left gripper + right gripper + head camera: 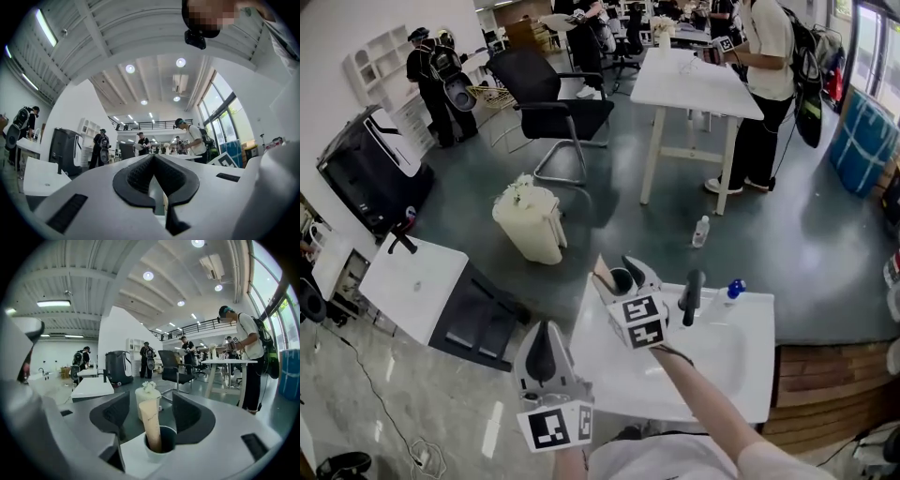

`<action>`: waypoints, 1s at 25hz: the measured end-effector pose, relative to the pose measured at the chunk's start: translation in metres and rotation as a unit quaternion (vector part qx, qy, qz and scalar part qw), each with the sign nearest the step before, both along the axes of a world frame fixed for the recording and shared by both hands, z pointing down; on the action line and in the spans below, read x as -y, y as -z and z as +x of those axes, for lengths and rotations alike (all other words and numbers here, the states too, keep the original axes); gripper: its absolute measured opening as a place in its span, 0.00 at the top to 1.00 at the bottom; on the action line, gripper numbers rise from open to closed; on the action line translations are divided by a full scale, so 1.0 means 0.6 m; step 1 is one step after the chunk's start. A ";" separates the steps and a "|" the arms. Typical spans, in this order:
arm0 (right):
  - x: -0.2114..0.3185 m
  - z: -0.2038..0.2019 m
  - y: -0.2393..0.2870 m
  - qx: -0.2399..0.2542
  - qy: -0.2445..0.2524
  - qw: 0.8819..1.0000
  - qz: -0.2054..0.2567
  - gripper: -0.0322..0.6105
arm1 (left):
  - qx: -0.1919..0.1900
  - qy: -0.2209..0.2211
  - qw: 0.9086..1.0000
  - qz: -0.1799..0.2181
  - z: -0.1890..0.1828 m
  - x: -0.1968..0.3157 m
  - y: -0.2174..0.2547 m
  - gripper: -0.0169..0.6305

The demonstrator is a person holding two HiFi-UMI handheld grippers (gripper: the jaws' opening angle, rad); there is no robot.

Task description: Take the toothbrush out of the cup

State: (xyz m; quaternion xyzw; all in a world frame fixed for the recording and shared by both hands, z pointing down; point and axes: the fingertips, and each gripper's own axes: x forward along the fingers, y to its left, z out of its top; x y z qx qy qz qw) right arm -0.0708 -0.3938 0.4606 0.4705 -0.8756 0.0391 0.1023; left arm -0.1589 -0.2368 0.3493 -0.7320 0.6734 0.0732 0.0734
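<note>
Right claw (pixel 150 401) spread before cup (pixel 161 448) at worktop (pixel 755 375) far-left corner. Toothbrush (pixel 151 425), seemingly sleeved, looks light, stiff; I'd pinch its upper end. Left claw (pixel 153 159) pressed together, empty.

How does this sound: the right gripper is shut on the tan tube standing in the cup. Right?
Not quite. The right gripper is open: the right gripper view shows its jaws apart, either side of the tan tube, not pressing it. The tube does stand in the cup.
</note>
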 end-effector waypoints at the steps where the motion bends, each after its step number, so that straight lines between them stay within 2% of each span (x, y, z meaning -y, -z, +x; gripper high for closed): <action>1: 0.008 -0.001 -0.013 -0.007 -0.008 1.000 -0.006 0.57 | 0.000 0.005 1.000 -0.001 -0.005 -0.003 -0.002 0.95; 7: 0.025 -0.025 -0.090 -0.032 -0.023 0.998 -0.056 0.57 | 0.011 0.032 0.999 -0.018 -0.043 -0.020 -0.015 0.95; 10: 0.031 -0.028 -0.114 -0.052 -0.031 0.996 -0.066 0.63 | 0.008 0.045 0.999 -0.019 -0.054 -0.024 -0.019 0.95; 18: 0.039 -0.030 -0.160 -0.061 -0.048 0.991 -0.113 0.75 | 0.006 0.073 0.997 -0.028 -0.071 -0.043 -0.030 0.95; 21: 0.041 -0.024 -0.163 -0.069 -0.057 0.989 -0.113 0.85 | 0.005 0.082 0.996 -0.024 -0.077 -0.052 -0.029 0.95; 25: 0.039 -0.023 -0.162 -0.082 -0.063 0.989 -0.105 0.88 | 0.005 0.088 0.996 -0.021 -0.086 -0.058 -0.028 0.95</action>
